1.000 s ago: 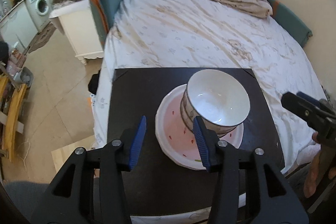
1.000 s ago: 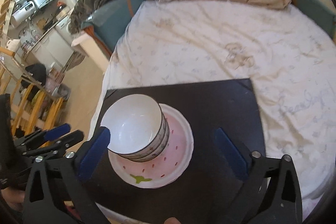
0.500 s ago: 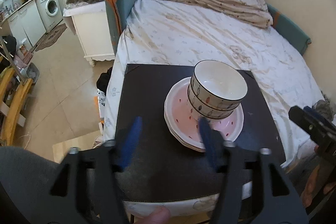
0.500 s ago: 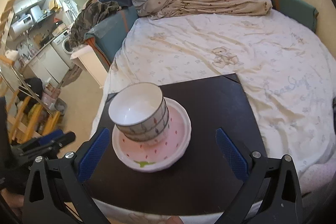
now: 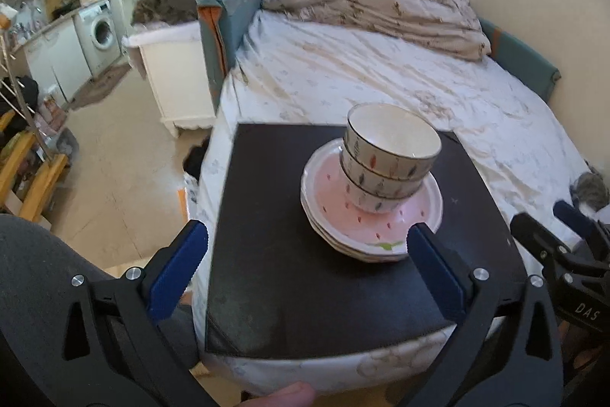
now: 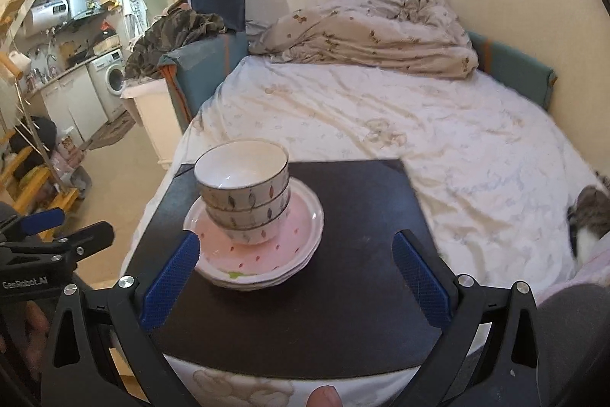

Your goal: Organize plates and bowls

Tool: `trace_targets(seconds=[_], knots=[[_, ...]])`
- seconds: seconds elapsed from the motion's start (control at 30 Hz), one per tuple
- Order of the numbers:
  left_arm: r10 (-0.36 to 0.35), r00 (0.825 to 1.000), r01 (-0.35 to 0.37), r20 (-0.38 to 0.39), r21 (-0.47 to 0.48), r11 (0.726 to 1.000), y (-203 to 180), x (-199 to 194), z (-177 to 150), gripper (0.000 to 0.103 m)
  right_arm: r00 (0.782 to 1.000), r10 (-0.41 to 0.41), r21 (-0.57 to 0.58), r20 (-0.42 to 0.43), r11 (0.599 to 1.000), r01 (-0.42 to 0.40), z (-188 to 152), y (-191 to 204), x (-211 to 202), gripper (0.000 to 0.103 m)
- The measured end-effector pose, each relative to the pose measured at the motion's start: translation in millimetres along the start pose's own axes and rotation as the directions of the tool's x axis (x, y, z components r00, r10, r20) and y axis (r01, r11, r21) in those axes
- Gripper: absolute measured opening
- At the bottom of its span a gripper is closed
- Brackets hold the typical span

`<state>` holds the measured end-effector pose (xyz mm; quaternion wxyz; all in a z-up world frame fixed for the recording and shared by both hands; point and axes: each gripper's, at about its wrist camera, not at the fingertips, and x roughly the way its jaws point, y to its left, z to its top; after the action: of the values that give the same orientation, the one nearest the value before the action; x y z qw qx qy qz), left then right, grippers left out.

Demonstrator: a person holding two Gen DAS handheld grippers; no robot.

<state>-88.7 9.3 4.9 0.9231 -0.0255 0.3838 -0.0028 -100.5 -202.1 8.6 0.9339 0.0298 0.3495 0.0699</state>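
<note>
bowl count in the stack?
3. All nested in one stack standing on the pink plates, on the black board: top bowl, middle bowl, bottom bowl. None visible elsewhere.

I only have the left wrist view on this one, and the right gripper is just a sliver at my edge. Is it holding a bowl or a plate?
Observer: No. In the right wrist view the right gripper stands wide open with nothing held. The three stacked bowls sit on the plates, ahead of it on the dark board.
Operator: There's a grey lump on the bed at my right edge. What is it?
Observer: The right wrist view shows striped grey fur with a white patch. It looks like a cat, lying on the sheet apart from the board.
</note>
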Motion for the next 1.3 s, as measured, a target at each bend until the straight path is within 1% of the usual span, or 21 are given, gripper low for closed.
trace_targets(seconds=[0.07, 0.1, 0.17, 0.2, 0.27, 0.4, 0.57, 1.3], knots=[[0.031, 0.999, -0.031, 0.027, 0.004, 0.999, 0, -1, -1, 0.103, 1.0, -0.005, 0.02, -0.022, 1.0, 0.005, -2, -2, 6, 0.103], [0.031, 0.999, -0.031, 0.014, -0.002, 1.0, 2, 1, -2, 0.103, 1.0, -0.001, 0.023, -0.022, 1.0, 0.001, -1, -2, 7, 0.103], [0.005, 1.0, -0.005, -0.012, -0.03, 1.0, 6, 5, -3, 0.103, 1.0, -0.001, 0.015, -0.017, 1.0, 0.001, -2, -1, 9, 0.103], [0.006, 1.0, -0.007, -0.022, -0.041, 0.999, 8, 8, -3, 0.103, 1.0, -0.008, 0.005, -0.02, 1.0, 0.008, -3, 1, 10, 0.103], [0.036, 0.999, -0.036, -0.025, -0.028, 0.999, 8, 10, -3, 0.103, 0.999, -0.017, -0.01, -0.035, 1.0, 0.017, -6, 3, 15, 0.103], [0.049, 0.998, -0.049, -0.035, -0.01, 0.999, 5, 13, -6, 0.103, 0.998, -0.01, -0.011, -0.066, 1.0, 0.009, -9, 5, 23, 0.103], [0.036, 0.998, -0.035, -0.044, 0.018, 0.999, 0, 15, -8, 0.103, 0.997, -0.011, -0.015, -0.079, 1.0, 0.01, -11, 8, 27, 0.103], [0.024, 0.999, -0.022, -0.044, 0.031, 0.999, -5, 16, -8, 0.103, 0.997, -0.013, -0.002, -0.079, 1.0, 0.013, -11, 4, 30, 0.103]])
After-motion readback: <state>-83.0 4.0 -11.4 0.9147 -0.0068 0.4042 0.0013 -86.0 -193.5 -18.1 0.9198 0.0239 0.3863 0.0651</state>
